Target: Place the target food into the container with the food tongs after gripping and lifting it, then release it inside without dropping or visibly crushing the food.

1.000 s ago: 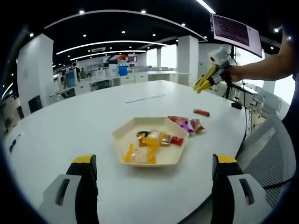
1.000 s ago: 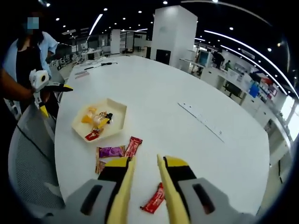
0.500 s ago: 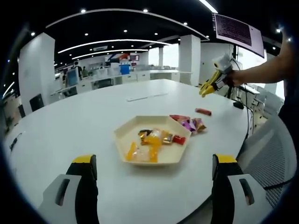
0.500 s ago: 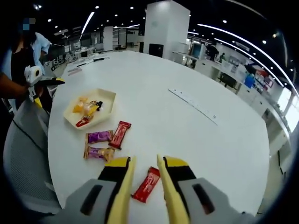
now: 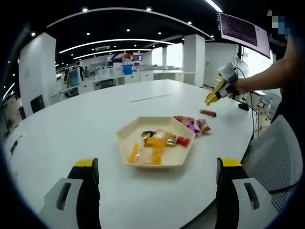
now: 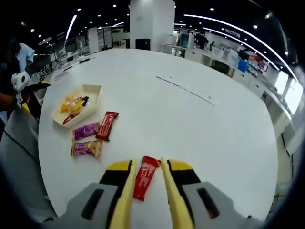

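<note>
A cream hexagonal tray [image 5: 123, 141] holds several wrapped snacks [image 5: 155, 142] in the middle of the white table. My left gripper [image 5: 157, 165] hovers in front of it, jaws wide open with nothing between them. A red wrapped bar [image 6: 145, 175] lies on the table, seen in the narrow gap between my right gripper's [image 6: 146, 166] yellow jaws, which stand a little apart. In the left gripper view the right gripper [image 5: 214, 93] hangs just above that red bar [image 5: 207, 113]. The tray [image 6: 94, 93] sits far left in the right gripper view.
Beside the tray lie another red bar [image 6: 107, 125], a purple packet [image 6: 86, 130] and an orange-brown packet [image 6: 86, 148]. A person stands at the table's edge by a mesh chair [image 5: 274, 157]. A thin white strip [image 6: 187, 89] lies farther across the table.
My right gripper has come down and forward over the lone red bar, which now sits between its jaws. Its jaw gap looks the same. The left gripper has hardly moved.
</note>
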A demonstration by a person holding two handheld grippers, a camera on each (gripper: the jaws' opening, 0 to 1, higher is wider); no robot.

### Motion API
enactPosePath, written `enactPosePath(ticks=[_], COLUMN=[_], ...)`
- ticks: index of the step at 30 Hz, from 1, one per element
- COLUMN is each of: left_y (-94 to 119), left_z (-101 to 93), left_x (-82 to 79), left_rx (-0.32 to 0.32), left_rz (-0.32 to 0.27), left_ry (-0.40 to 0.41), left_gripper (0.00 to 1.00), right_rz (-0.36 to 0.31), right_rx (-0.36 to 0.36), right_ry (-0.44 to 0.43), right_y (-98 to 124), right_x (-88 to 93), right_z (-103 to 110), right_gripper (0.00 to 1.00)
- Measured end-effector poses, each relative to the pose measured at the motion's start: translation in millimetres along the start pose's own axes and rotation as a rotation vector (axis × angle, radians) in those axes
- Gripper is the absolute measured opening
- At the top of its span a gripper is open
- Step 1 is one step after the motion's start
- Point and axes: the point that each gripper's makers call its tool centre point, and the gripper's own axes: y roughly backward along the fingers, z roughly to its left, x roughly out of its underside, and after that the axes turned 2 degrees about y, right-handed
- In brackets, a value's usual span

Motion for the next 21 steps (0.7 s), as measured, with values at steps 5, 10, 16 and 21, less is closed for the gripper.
enactPosePath(ticks=[5,10,16,21], left_y=[0,0,0,0], left_z=[-0.3,-0.3,-0.2,-0.2], left_x=[-0.1,0.0,0.8,0.5], left_rx=[0.002,0.001,-0.001,0.000], left_rz=[0.000,0.000,0.004,0.002], left_ry=[0.001,-0.001,-0.003,-0.002], left_gripper=[1.00,1.00,1.00,1.00], right_rz=[0.013,0.035,0.073,0.120], right_rx=[-0.009,-0.007,0.001,0.004], right_ry=[-0.003,-0.020,-0.039,-0.040], right_y=[-5,-10,-16,-20], right_x=[5.4,13.4,24.1,32.3], right_z=[4,7,9,11], right_gripper=[0.28,0.28,0.28,0.28])
